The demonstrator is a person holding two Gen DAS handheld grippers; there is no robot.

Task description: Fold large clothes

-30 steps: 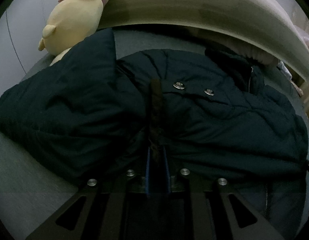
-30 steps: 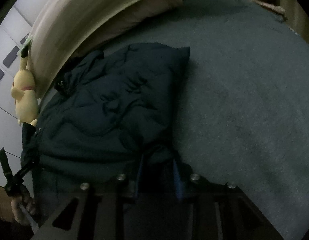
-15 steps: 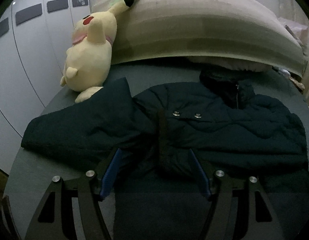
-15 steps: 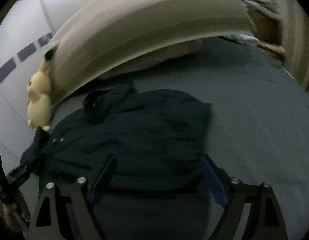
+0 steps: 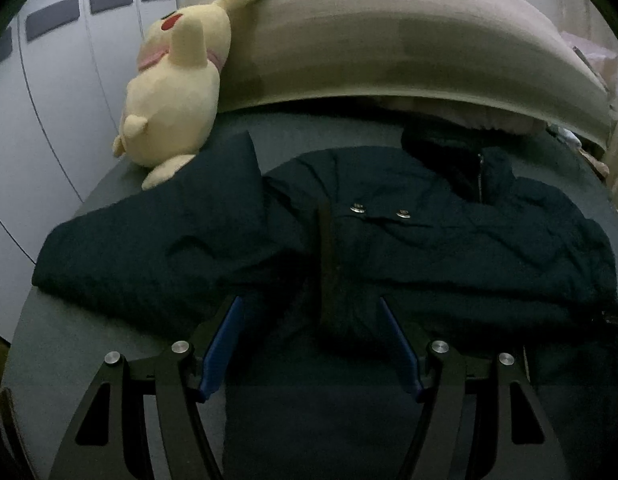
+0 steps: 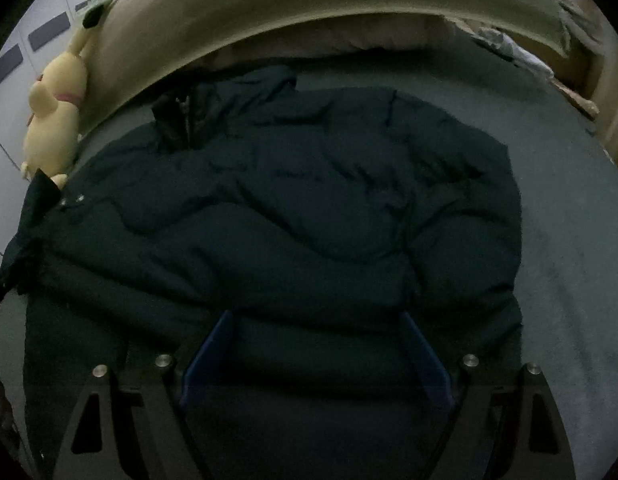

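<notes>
Navy padded jacket [image 5: 449,248] flat on bed [image 6: 569,240], both grippers open.

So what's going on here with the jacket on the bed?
A person is folding a dark puffer jacket laid out on a grey bed, using a handheld gripper in each hand. Right now the left gripper and the right gripper both hover open above the jacket, holding nothing. One sleeve lies spread out toward a yellow plush toy leaning on the headboard.

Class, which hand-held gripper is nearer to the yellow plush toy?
Left. The left hand-held gripper hovers over the jacket side beside the plush toy; the right hand-held gripper hovers farther across.
</notes>
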